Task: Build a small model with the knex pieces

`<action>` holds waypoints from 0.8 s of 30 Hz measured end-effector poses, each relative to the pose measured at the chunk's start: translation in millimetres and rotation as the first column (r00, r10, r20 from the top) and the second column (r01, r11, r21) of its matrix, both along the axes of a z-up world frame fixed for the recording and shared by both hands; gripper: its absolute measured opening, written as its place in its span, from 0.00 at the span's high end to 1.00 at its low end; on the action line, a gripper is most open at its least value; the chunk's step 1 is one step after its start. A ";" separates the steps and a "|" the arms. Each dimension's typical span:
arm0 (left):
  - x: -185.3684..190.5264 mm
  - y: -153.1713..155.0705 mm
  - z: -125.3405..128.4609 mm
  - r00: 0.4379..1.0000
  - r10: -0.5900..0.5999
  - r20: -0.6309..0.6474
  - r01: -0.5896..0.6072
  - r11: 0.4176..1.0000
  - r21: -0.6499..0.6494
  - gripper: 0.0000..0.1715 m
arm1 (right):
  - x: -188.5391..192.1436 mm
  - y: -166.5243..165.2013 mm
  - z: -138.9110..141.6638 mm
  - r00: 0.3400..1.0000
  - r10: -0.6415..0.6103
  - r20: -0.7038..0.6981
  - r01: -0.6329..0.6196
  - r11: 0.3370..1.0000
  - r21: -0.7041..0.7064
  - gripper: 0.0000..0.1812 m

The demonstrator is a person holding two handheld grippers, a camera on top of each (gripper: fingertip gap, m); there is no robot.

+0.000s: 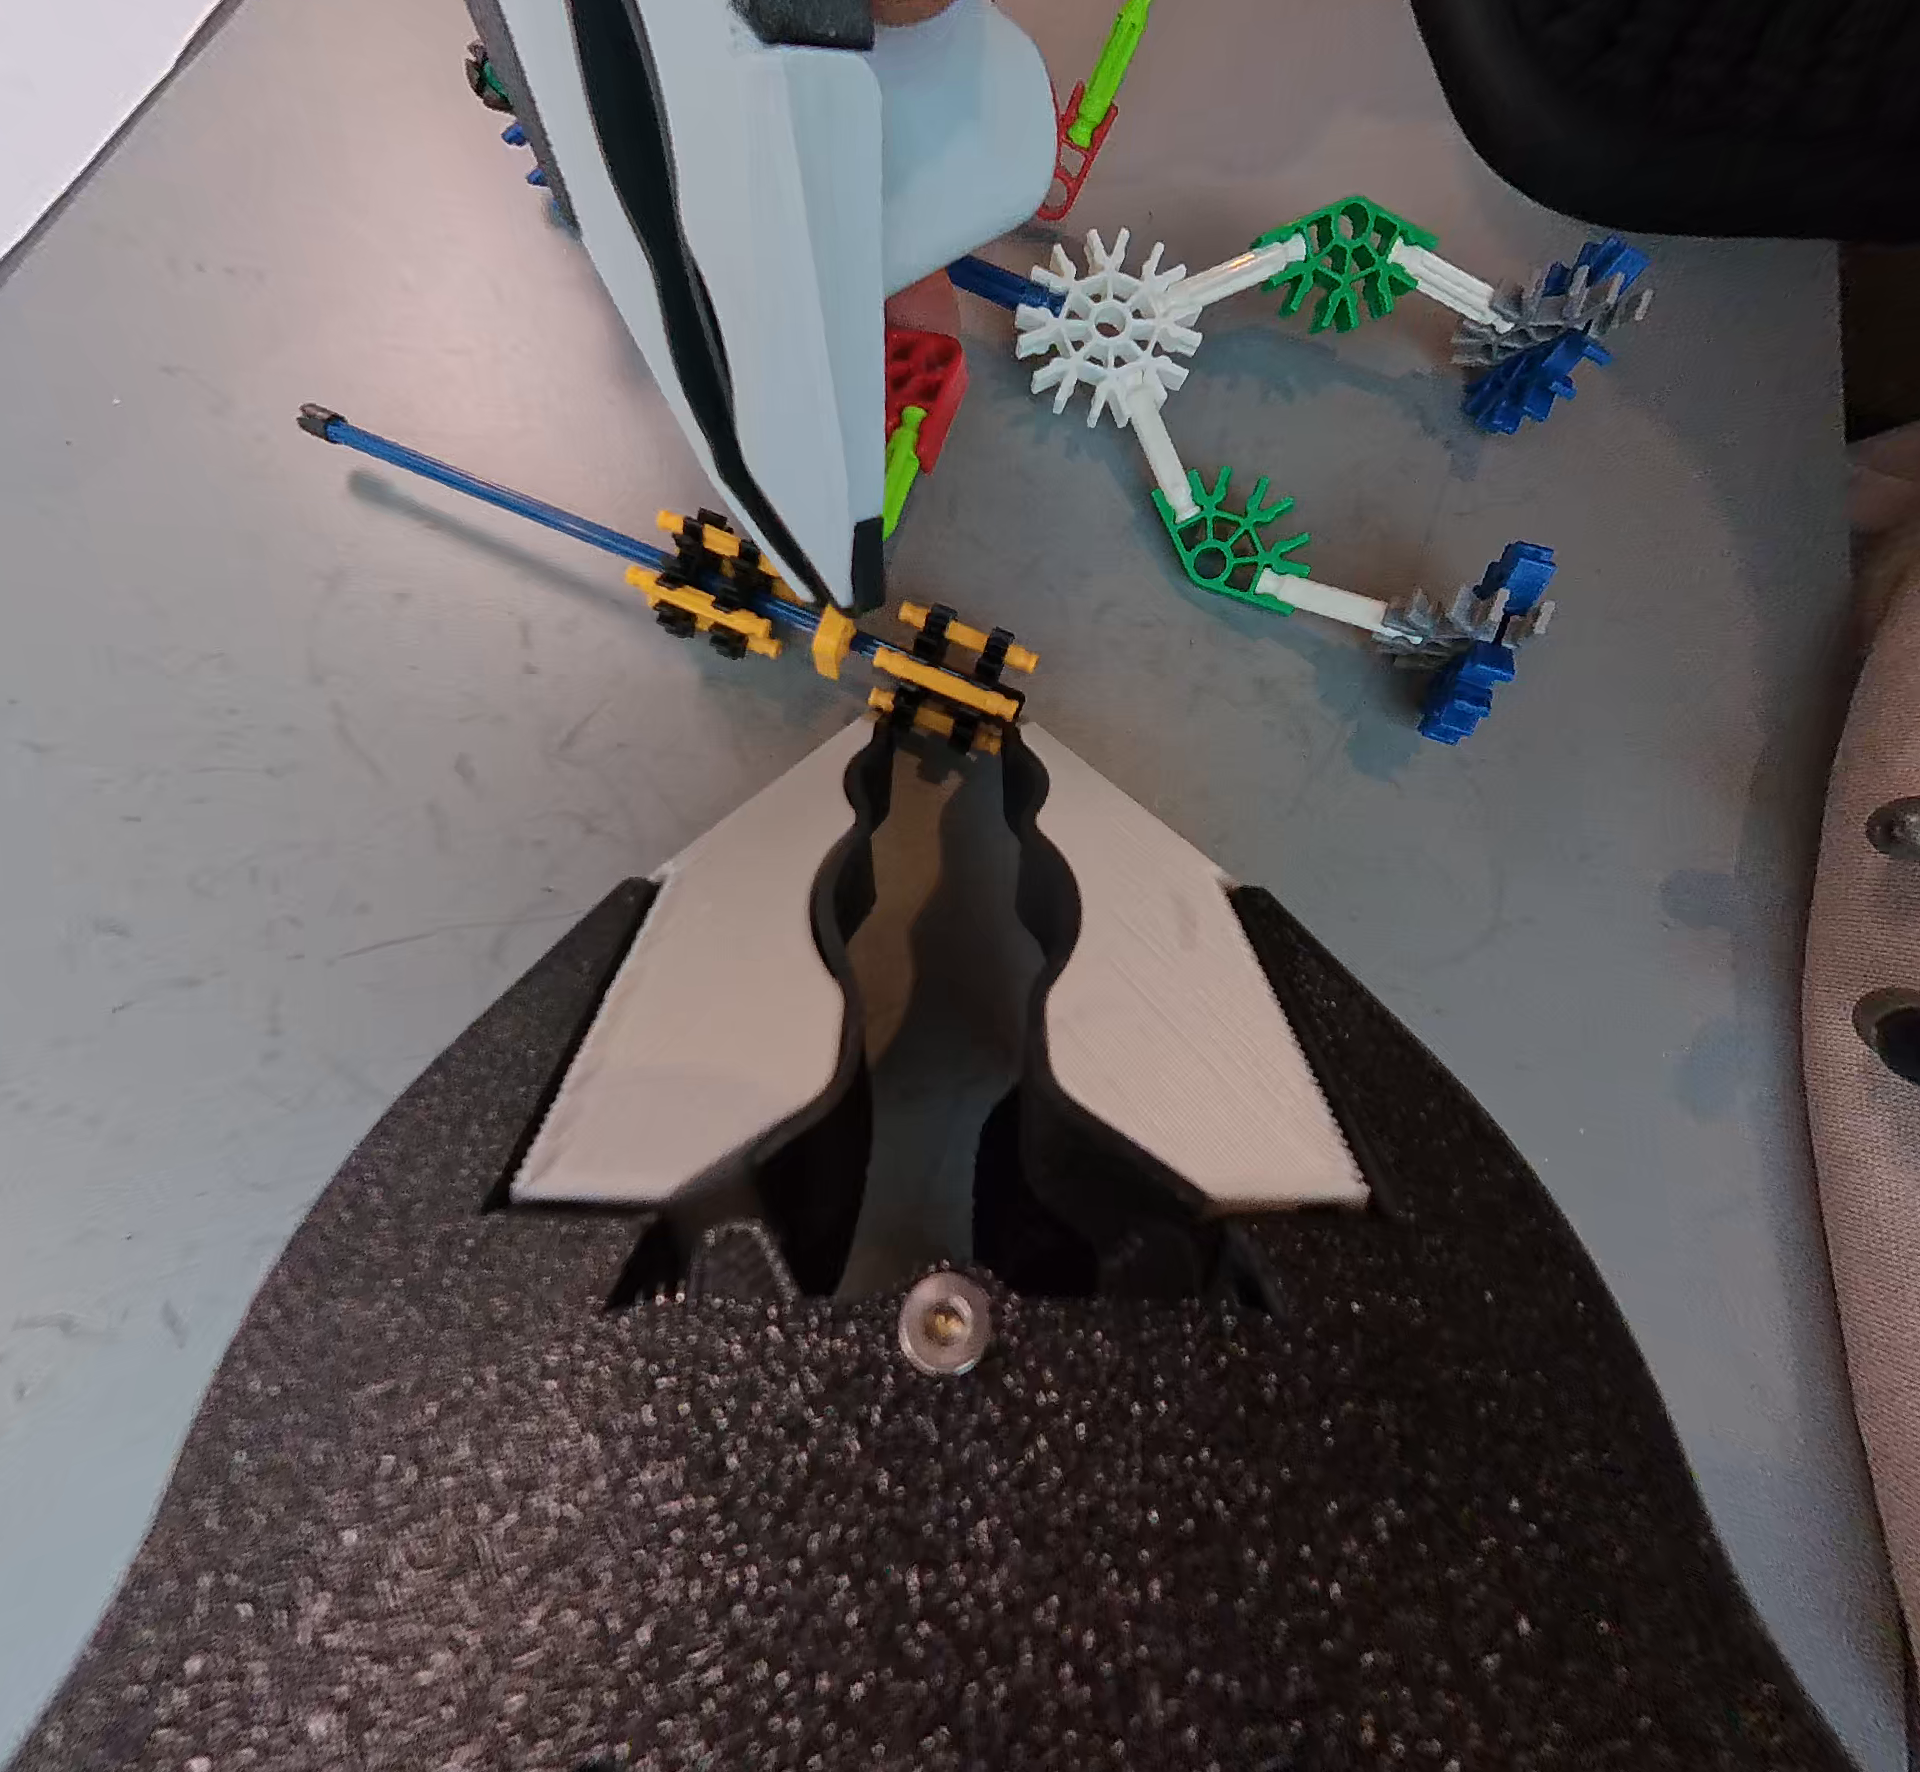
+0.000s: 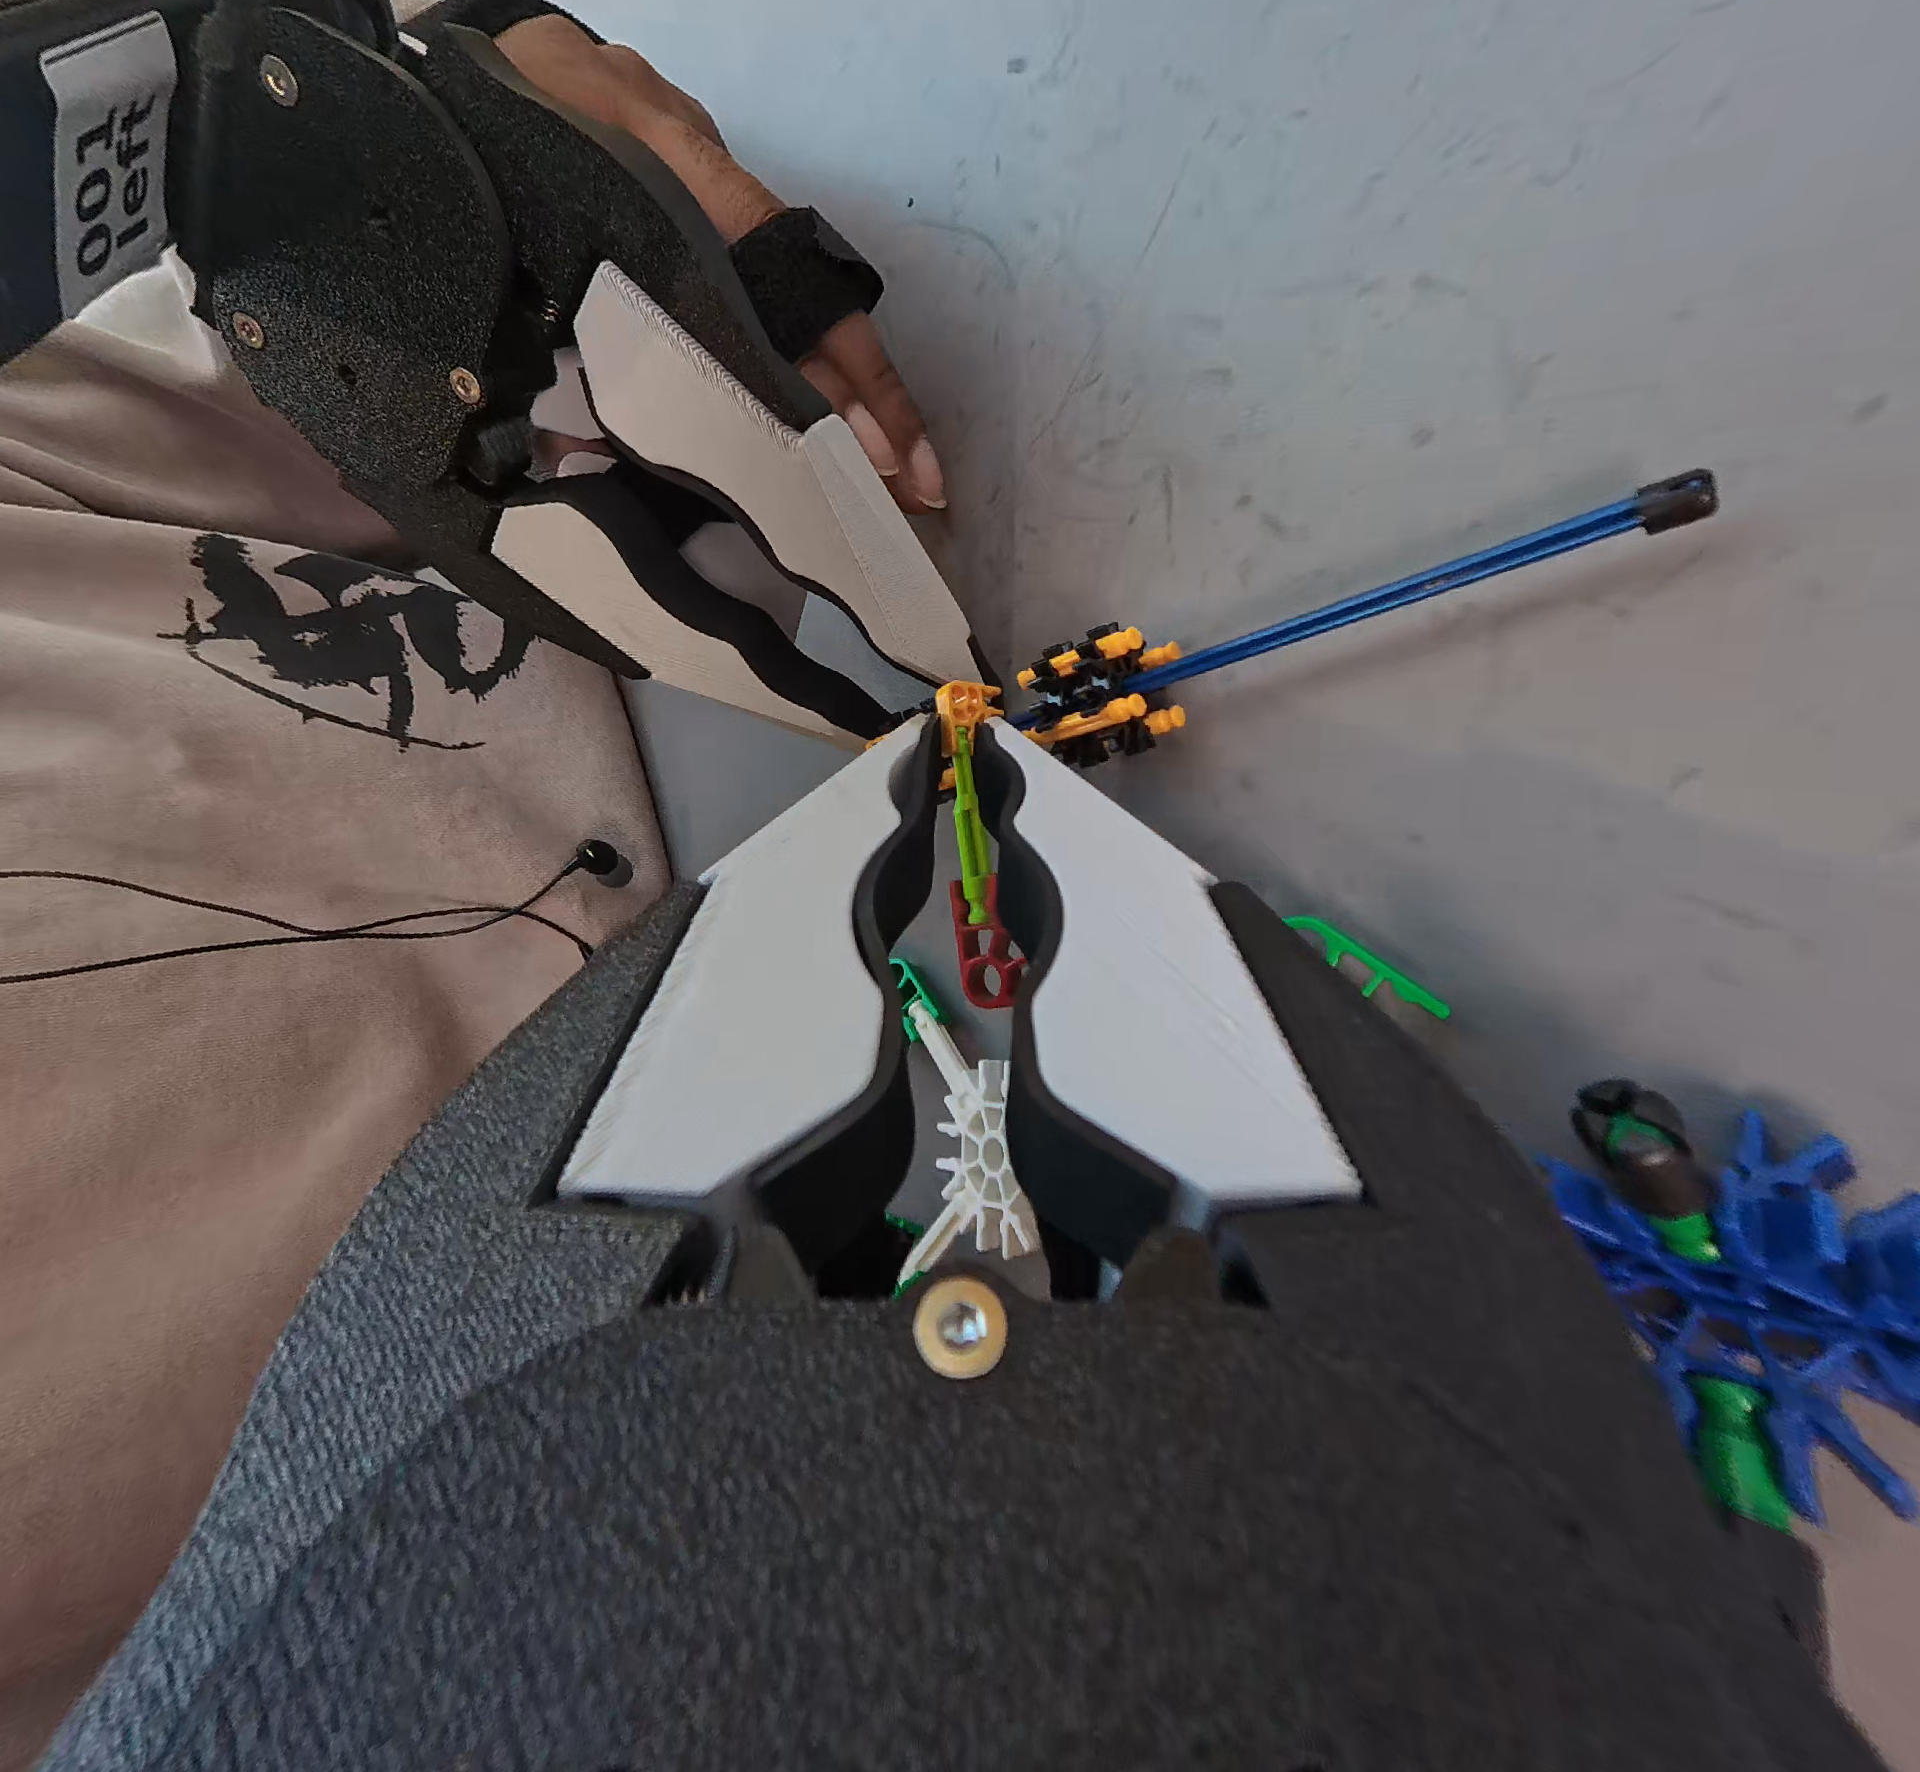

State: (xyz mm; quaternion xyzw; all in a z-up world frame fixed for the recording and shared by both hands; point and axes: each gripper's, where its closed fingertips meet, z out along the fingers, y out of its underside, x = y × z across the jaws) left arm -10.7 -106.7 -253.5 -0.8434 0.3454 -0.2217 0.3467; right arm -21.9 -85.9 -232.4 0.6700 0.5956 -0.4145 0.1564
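Observation:
A long blue rod (image 1: 468, 475) lies just over the grey table (image 1: 312, 891) and carries two yellow-and-black clusters and a small yellow connector (image 1: 831, 642) between them. My left gripper (image 1: 940, 735) is shut on the near yellow-and-black cluster (image 1: 951, 678). My right gripper (image 1: 852, 595) comes down from above, shut on the yellow connector. In the right wrist view my right gripper (image 2: 966, 725) pinches that yellow connector (image 2: 964, 702); a light green rod (image 2: 971, 839) with a red connector (image 2: 982, 964) runs back between its fingers. The left gripper (image 2: 925, 706) meets it from the upper left. The far cluster (image 2: 1101, 694) and the blue rod (image 2: 1403, 584) reach to the right.
A flat assembly with a white snowflake connector (image 1: 1107, 330), green connectors, white rods and grey-blue ends lies to the right. A green rod with a yellow piece (image 1: 1117, 39) lies behind it. Blue connectors (image 2: 1745, 1307) lie lower right. A person's beige top (image 2: 312, 787) borders the table. My left and right fingertips are right by each other.

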 end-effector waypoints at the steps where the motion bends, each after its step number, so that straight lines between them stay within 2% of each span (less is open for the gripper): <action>1: -0.1 0.0 -0.1 1.000 0.000 -0.001 0.000 1.000 0.000 0.88 | 0.0 -0.6 -0.5 1.000 0.001 0.003 -0.001 1.000 0.001 0.97; 10: -0.2 0.1 -0.4 1.000 -0.001 -0.019 0.001 1.000 0.010 0.88 | -4.3 -5.9 1.8 0.999 -0.030 -0.029 0.030 1.000 -0.007 0.97; 16: -0.3 0.3 -0.3 1.000 0.003 -0.016 -0.002 1.000 0.006 0.88 | -0.9 -0.7 -4.5 0.999 0.001 -0.050 0.004 0.994 0.108 0.97; 19: -2.8 2.3 -0.8 1.000 0.018 -0.025 -0.018 1.000 0.012 0.93 | 0.4 2.7 -6.5 0.997 0.033 -0.066 -0.021 0.984 0.179 0.97; 24: -3.1 1.8 -0.5 1.000 0.018 -0.013 -0.018 1.000 0.004 0.93 | 1.0 1.9 -6.6 0.993 0.066 -0.096 -0.042 0.971 0.235 0.97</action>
